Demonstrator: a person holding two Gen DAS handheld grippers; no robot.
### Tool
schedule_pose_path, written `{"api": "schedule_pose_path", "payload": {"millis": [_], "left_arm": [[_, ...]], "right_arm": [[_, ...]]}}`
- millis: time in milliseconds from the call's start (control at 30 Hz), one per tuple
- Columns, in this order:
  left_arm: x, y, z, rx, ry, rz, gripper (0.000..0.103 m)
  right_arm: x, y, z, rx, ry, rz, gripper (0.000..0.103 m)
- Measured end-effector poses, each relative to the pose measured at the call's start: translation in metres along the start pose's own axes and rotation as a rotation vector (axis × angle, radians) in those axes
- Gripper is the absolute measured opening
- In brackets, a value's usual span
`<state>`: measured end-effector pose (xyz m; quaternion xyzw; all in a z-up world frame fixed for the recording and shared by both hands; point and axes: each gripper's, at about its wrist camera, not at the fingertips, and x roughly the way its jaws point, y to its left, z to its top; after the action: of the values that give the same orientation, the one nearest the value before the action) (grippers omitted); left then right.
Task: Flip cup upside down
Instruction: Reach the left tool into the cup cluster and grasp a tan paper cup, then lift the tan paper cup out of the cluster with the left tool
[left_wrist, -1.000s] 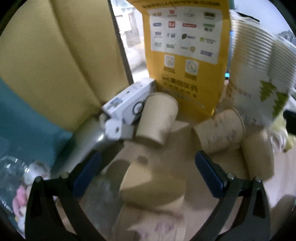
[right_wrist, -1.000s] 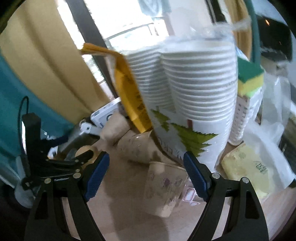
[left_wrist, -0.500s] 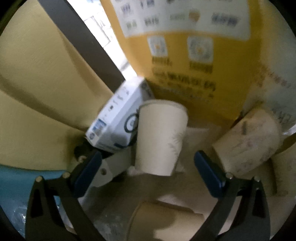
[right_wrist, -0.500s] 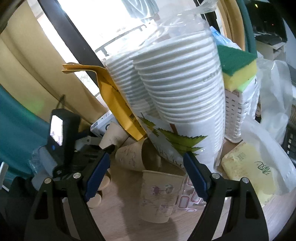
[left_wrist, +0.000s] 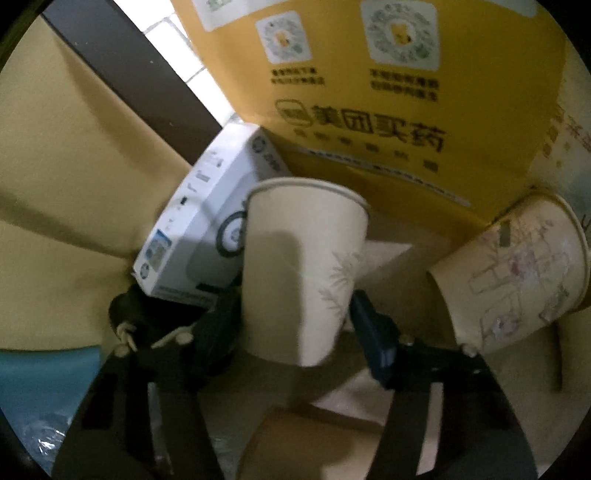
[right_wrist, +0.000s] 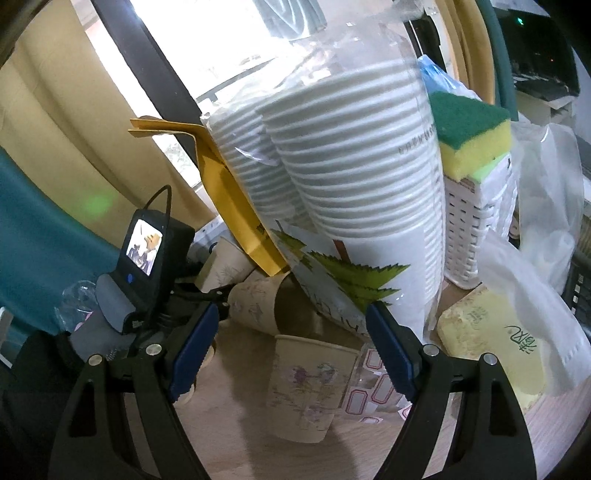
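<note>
In the left wrist view a plain beige paper cup (left_wrist: 303, 266) stands mouth up, tilted a little, between the blue pads of my left gripper (left_wrist: 295, 321). The jaws have closed onto its lower sides. A printed paper cup (left_wrist: 517, 273) lies on its side to the right. In the right wrist view my right gripper (right_wrist: 291, 347) is open and empty. An upright printed paper cup (right_wrist: 306, 380) stands on the wooden table between and beyond its fingers. The left gripper's body with its small screen (right_wrist: 144, 254) shows at the left.
A yellow paper bag (left_wrist: 388, 92) and a white box (left_wrist: 207, 221) stand right behind the held cup. A bagged stack of white cups (right_wrist: 351, 192), a white basket with a green-yellow sponge (right_wrist: 469, 140), plastic bags (right_wrist: 535, 258) and more cups lying down (right_wrist: 258, 299) crowd the table.
My left gripper moved forward to the plain beige cup and its jaws closed from wide open onto the cup. The right gripper stayed open and nearly still.
</note>
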<state>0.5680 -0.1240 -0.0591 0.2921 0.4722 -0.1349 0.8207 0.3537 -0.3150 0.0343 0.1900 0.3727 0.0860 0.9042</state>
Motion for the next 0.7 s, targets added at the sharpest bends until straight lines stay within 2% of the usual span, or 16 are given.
{"api": "schedule_pose_path", "payload": {"millis": [233,367,467,567,700], "left_arm": [[-0.029,0.001,-0.015,-0.021,-0.044,-0.015,0.06],[-0.062,0.007,-0.016,-0.027,-0.096,-0.021,0.06],[-0.097,0.009,-0.027,-0.039,-0.152,-0.056,0.06],[-0.136,0.001,-0.053,-0.032,-0.205,-0.087,0.06],[-0.183,-0.022,-0.11,-0.021,-0.261,-0.151,0.06]], "right_arm": [[-0.001,0.001,-0.001,-0.008,-0.006,-0.014,0.085],[-0.008,0.006,-0.002,-0.033,-0.023,-0.008,0.085],[-0.021,0.016,-0.005,-0.085,-0.035,0.003,0.085],[-0.039,0.032,-0.014,-0.175,-0.043,0.023,0.085],[-0.064,0.054,-0.036,-0.332,-0.051,0.051,0.084]]}}
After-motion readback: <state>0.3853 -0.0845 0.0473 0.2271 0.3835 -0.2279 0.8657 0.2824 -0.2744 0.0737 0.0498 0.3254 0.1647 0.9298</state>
